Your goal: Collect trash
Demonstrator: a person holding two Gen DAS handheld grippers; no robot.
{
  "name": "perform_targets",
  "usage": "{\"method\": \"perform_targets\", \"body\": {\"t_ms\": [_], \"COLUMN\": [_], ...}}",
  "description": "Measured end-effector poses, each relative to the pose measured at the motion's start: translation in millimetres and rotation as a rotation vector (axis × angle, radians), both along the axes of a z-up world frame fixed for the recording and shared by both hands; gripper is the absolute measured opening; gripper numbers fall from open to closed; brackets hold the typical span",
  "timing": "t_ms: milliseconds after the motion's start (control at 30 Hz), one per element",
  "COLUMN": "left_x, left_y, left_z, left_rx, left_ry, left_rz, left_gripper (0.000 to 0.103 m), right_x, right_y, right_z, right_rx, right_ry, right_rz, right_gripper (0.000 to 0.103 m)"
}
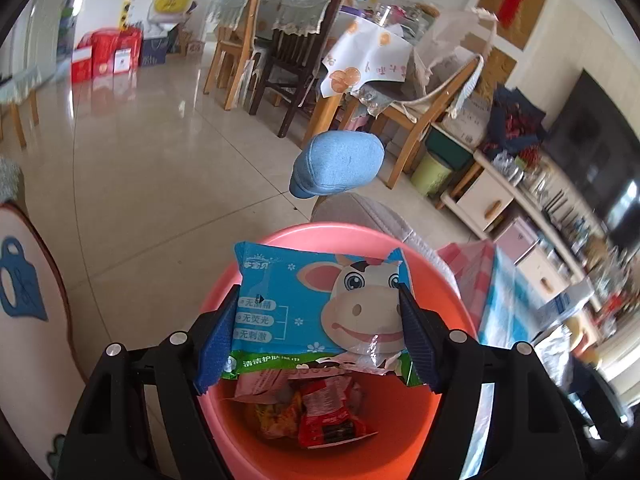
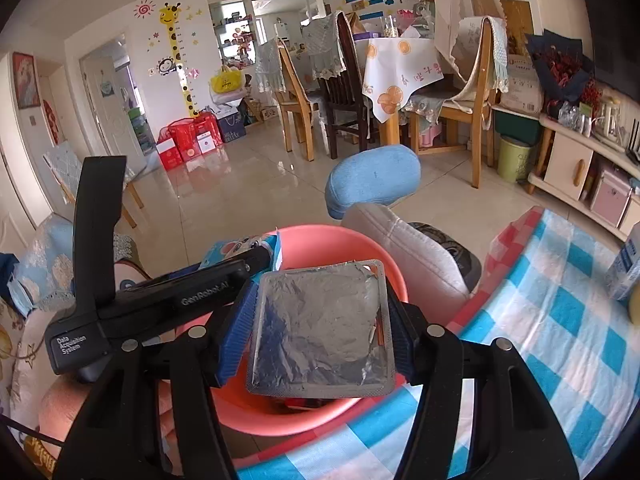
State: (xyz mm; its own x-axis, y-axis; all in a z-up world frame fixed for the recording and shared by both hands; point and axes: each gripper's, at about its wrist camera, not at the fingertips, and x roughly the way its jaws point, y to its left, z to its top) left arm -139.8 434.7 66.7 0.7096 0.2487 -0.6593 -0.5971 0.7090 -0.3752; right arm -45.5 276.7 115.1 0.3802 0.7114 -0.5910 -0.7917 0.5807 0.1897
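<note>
My left gripper [image 1: 318, 312] is shut on a blue wet-wipe packet with a cartoon cow [image 1: 316, 308], held right over a pink bin [image 1: 404, 424]. Several snack wrappers [image 1: 320, 412] lie in the bin. My right gripper [image 2: 318, 328] is shut on a flat silver foil packet [image 2: 320, 328], held above the same pink bin [image 2: 312, 416]. The left gripper's body [image 2: 160, 304] shows to the left in the right wrist view, with the blue packet [image 2: 240, 250] in it.
A table with a blue checked cloth [image 2: 560, 320] lies at the right, a milk carton [image 2: 626, 268] on it. A chair with a blue headrest [image 2: 372, 180] stands just beyond the bin. Dining chairs and a table [image 2: 400, 64] stand farther back. A green bin [image 2: 514, 158] stands by the cabinet.
</note>
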Motion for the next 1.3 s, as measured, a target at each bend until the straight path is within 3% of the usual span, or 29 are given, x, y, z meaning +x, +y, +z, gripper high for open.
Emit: {"method": "perform_targets", "body": {"t_ms": [100,167,233,367,533,900,1300], "left_x": [-1,-2,-3,0,6,18,38], "left_y": [7,12,12,5,-4,-51,-145], "left_z": [-7,-10,-10,-6,1,21,27], "left_rx": [-0.061,-0.082,-0.095,-0.065,-0.026,0.081,0.294], "left_ry": [-0.023,-0.029,-0.054,-0.065,-0.034,-0.088,-0.018], "left_rz": [0.012,0.029,0.03,0.028,0.012,-0.117,-0.292], "left_gripper": [0.077,0.083,0.092,0.094,0.096,0.096,0.097], "right_x": [8,13,18,20,12,-15,-46], "right_y": [7,7,1,-17,-50,-119,-183], "right_z": [-11,-16,-20,-23,-22,-17,-21], "right_rx": [0.026,0.04,0.06,0.057,0.04,-0.067,-0.149], "right_ry": [0.07,0.108,0.145,0.154,0.089,-0.073,-0.146], "right_rz": [0.012,-0.014,-0.037,-0.094,-0.167,-0.272,-0.348], "right_gripper": [0.064,0.083,0.084,0.088,0.093,0.094,0.094]}}
